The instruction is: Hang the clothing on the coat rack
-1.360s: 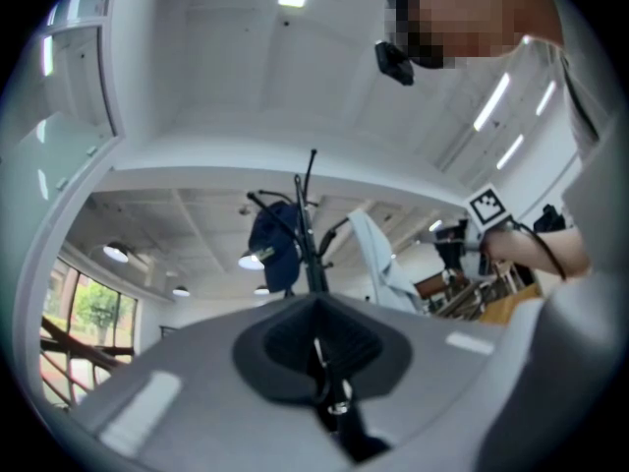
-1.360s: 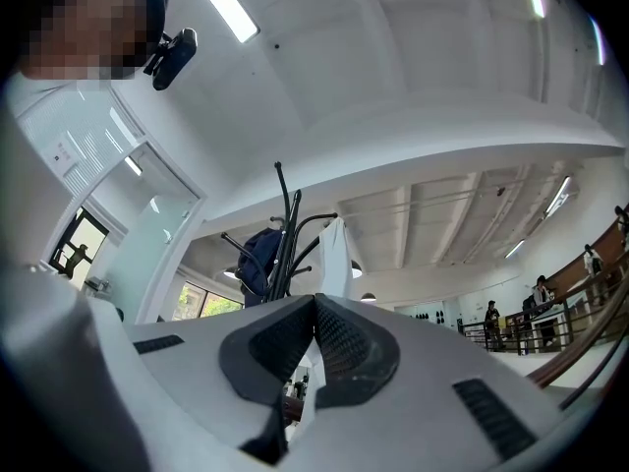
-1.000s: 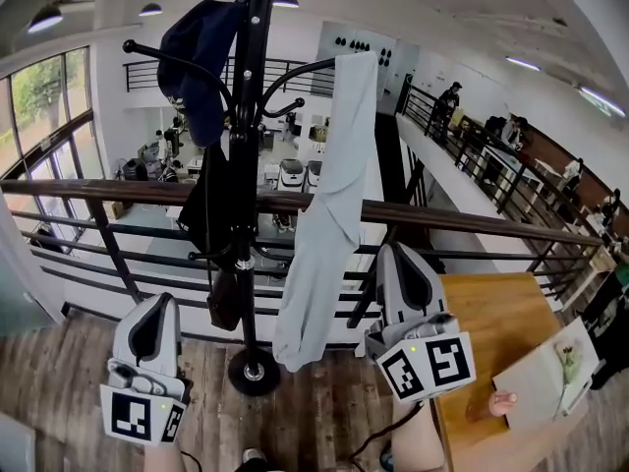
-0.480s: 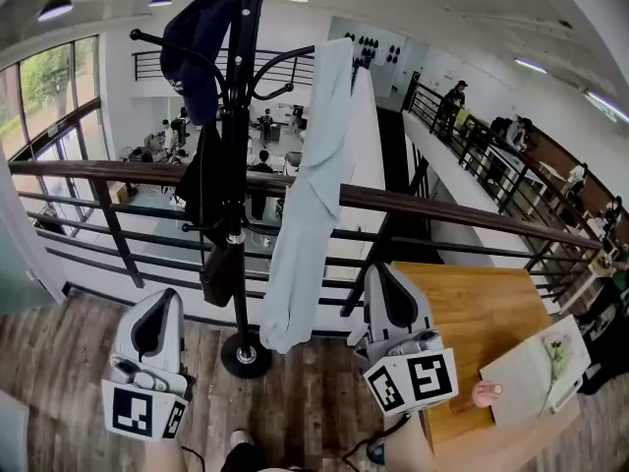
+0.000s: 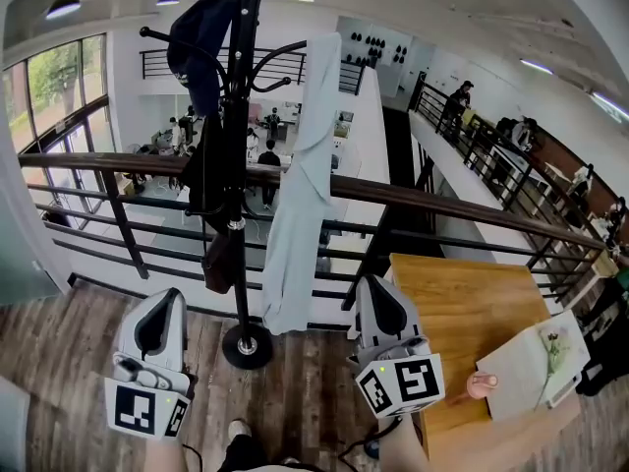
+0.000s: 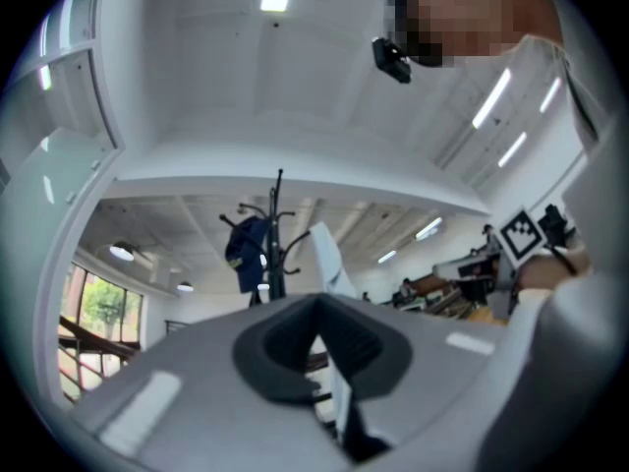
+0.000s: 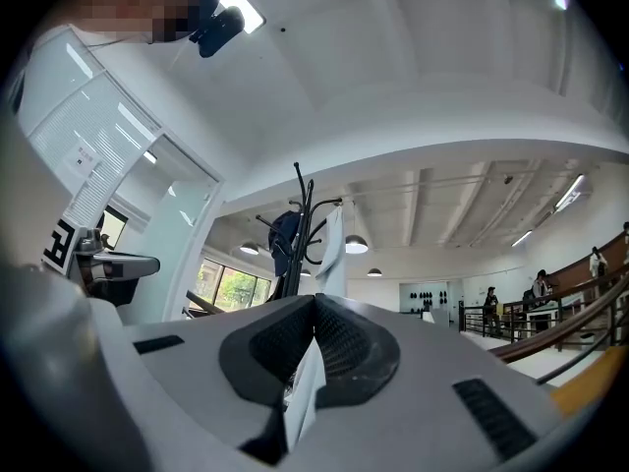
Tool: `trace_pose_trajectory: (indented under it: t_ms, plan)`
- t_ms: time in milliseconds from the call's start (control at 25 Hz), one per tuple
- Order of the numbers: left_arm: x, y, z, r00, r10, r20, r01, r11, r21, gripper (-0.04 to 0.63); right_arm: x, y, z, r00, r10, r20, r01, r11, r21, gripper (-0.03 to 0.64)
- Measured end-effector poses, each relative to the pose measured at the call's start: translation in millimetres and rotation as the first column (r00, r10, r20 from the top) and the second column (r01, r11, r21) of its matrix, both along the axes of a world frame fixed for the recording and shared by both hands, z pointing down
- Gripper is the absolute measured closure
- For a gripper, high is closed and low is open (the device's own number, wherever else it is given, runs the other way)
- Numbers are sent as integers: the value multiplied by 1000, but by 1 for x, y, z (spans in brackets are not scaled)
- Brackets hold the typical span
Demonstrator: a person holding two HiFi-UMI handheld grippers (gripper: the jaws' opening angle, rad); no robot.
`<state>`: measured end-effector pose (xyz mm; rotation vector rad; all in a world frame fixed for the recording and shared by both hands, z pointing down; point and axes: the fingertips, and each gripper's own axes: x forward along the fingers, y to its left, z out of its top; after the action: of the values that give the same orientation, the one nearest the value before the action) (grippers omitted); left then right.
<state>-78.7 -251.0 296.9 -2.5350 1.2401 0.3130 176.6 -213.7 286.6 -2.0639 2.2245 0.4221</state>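
Head view, pale garment (image 5: 305, 180): long and light grey-blue. It hangs by its top from a hook on the right side of the coat rack (image 5: 242, 293) and reaches down almost to the rack's round foot.
Head view, other clothes: a dark blue garment (image 5: 197, 42) sits on a high hook on the left. A black garment (image 5: 208, 180) hangs lower, close to the pole.
Head view, left gripper (image 5: 165, 308): low on the left, tongs pressed together, holding nothing, well apart from the pale garment.
Head view, right gripper (image 5: 373, 298): low and to the right of the rack, tongs together and empty, near the garment's bottom edge but not touching it.
Head view, floor (image 5: 314, 391): brown wood planks, and the rack stands on them.
Head view, table (image 5: 462, 293): wooden, on the right, with a pale sheet (image 5: 536, 362) on it and a person's fingertip (image 5: 482, 385) at its edge.
Head view, room: a dark railing (image 5: 442, 214) runs behind the rack. Past it is a big bright hall with people, and windows on the left.
Left gripper view: the tong tips meet with nothing between them. Far off above them stands the rack with both garments.
Right gripper view: the tong tips are shut too, and empty. The rack and the pale garment show far off, under white ceiling lamps.
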Motion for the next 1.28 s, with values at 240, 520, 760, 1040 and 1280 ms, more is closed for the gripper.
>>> trace_pose_trajectory:
  t_ms: [240, 520, 760, 1040, 1280]
  plan:
    - [4, 17, 6, 1000, -5, 5, 5, 1000, -15, 589, 0, 14, 15, 1000, 1, -6, -1, 999, -33, 617]
    - [12, 33, 15, 1000, -7, 15, 7, 999, -33, 589, 2, 30, 32, 1000, -4, 11, 4, 998, -55, 616]
    - [19, 45, 23, 1000, -1, 24, 2, 999, -52, 589, 6, 42, 46, 1000, 5, 28, -3, 997, -83, 617]
    - [27, 52, 29, 1000, 9, 29, -7, 998, -63, 589, 12, 50, 50, 1000, 15, 26, -13, 996, -83, 617]
    - [27, 53, 27, 999, 6, 36, -4, 998, -61, 589, 11, 49, 47, 999, 10, 32, -8, 997, -77, 617]
